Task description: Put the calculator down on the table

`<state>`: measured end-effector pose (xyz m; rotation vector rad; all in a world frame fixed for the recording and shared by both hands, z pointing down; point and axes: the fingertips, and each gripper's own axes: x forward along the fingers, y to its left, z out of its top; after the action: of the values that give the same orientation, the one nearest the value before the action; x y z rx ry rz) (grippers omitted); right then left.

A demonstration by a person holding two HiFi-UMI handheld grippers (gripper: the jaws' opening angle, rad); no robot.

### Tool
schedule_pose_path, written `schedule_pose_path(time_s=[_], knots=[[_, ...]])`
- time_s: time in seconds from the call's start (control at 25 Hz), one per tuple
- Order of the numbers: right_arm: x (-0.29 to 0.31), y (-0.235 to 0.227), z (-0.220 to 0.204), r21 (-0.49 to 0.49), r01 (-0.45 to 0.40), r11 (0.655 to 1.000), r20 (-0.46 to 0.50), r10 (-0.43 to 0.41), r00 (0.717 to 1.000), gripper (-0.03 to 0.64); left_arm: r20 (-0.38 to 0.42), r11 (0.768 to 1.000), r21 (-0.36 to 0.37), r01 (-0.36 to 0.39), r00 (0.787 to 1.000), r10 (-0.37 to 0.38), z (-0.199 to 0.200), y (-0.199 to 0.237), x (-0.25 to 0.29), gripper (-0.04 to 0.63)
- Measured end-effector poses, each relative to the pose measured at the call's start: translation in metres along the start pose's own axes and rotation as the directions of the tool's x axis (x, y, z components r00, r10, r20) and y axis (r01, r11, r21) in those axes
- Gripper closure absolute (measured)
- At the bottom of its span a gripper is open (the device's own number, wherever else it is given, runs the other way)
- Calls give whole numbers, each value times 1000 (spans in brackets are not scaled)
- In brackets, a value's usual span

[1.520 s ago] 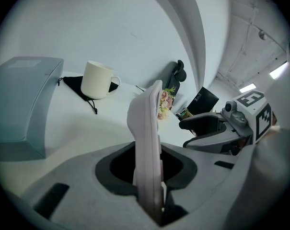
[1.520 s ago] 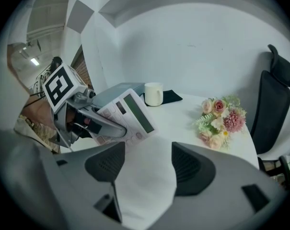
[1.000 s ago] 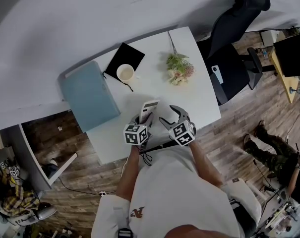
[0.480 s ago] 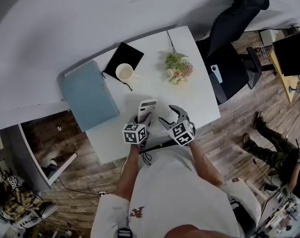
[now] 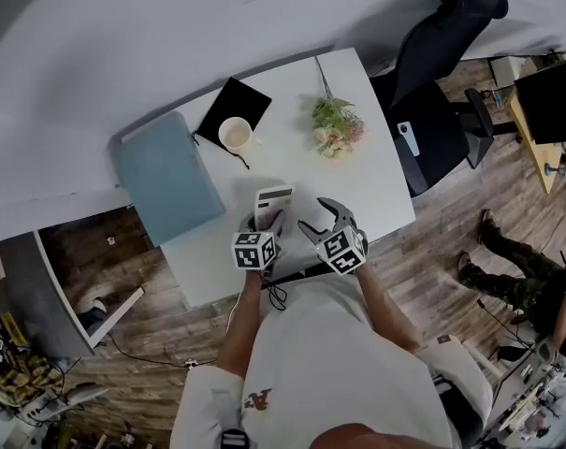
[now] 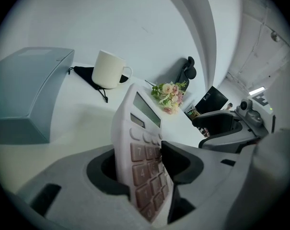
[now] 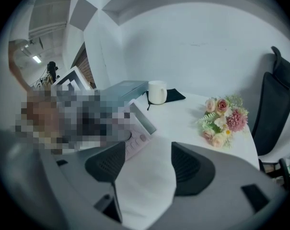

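The white calculator (image 5: 274, 200) with brownish keys rests on the white table (image 5: 376, 185), display end away from me. Its near end stands tilted between the jaws of my left gripper (image 5: 264, 223). In the left gripper view the calculator (image 6: 142, 147) fills the gap of the left gripper (image 6: 142, 166), whose jaws have just been opening and no longer squeeze it. My right gripper (image 5: 322, 217) hovers just right of it, open and empty. In the right gripper view the right gripper (image 7: 147, 166) has bare table between its pads and the calculator (image 7: 137, 128) at left.
A white mug (image 5: 236, 136) stands on a black pouch (image 5: 236, 103) at the back. A grey-blue box (image 5: 167, 178) lies at the table's left end. A flower bunch (image 5: 337, 127) lies back right. A black office chair (image 5: 442, 73) stands beyond the right edge.
The calculator has tipped from a steep tilt down toward the table, its display end moving left and lower. The left gripper's jaws have spread. The right gripper has stayed put.
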<state>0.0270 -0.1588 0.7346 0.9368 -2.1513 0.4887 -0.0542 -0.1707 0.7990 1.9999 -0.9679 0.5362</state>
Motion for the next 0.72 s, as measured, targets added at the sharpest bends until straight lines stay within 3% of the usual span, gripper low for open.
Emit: schedule_pose_path(time_s=[0.72], knots=[[1, 11, 2, -16, -6, 1000, 2, 6, 1000, 314, -9, 996, -11, -86, 996, 86, -4, 16, -4, 291]])
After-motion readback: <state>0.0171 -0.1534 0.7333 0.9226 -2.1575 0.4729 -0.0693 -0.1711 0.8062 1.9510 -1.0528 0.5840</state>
